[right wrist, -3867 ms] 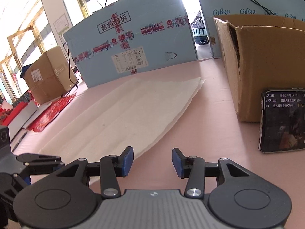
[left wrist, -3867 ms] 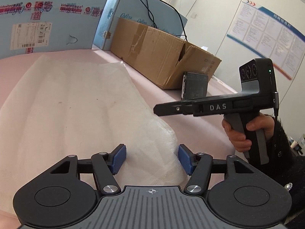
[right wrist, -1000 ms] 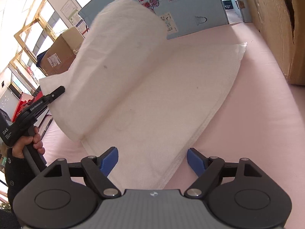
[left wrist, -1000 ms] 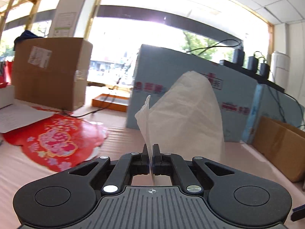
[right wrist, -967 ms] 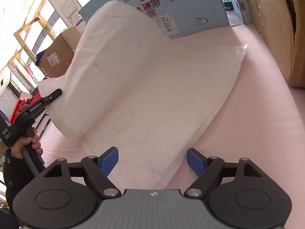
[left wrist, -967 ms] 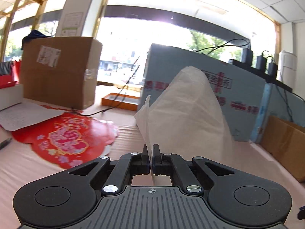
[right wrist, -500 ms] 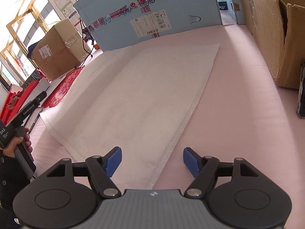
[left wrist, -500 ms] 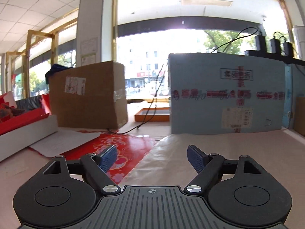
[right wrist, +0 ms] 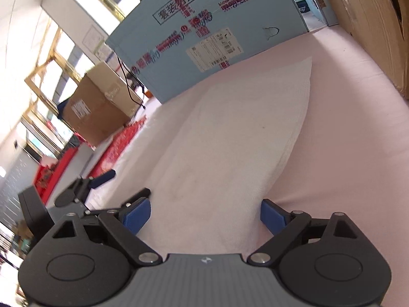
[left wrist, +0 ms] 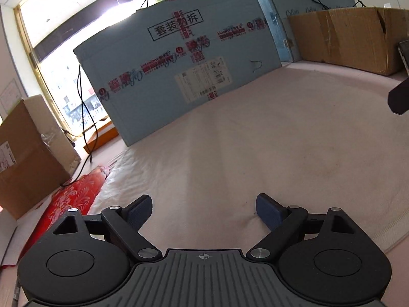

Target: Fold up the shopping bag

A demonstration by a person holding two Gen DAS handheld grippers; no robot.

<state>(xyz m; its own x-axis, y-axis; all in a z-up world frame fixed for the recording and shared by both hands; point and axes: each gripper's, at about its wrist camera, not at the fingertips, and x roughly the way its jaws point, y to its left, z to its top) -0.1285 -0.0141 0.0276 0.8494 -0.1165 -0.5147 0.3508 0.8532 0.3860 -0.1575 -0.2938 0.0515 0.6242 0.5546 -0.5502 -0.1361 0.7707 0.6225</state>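
Note:
The white woven shopping bag (left wrist: 268, 138) lies flat on the pink table, folded over once, and also shows in the right wrist view (right wrist: 230, 138). My left gripper (left wrist: 203, 208) is open and empty, low over the bag's near part. My right gripper (right wrist: 204, 213) is open and empty, with the bag's near corner between its blue pads. The left gripper also shows in the right wrist view (right wrist: 84, 186) at the left, beside the bag's left edge. One finger of the right gripper (left wrist: 398, 97) reaches in at the right edge of the left wrist view.
A large blue carton (left wrist: 184, 58) stands behind the bag, also in the right wrist view (right wrist: 212, 30). A brown cardboard box (left wrist: 352, 38) stands at the back right. A red printed sheet (left wrist: 69, 202) and another brown box (left wrist: 25, 153) are on the left.
The left gripper let go of the lifted bag layer, which now lies flat. Both grippers have dropped lower and closer to the bag, both open.

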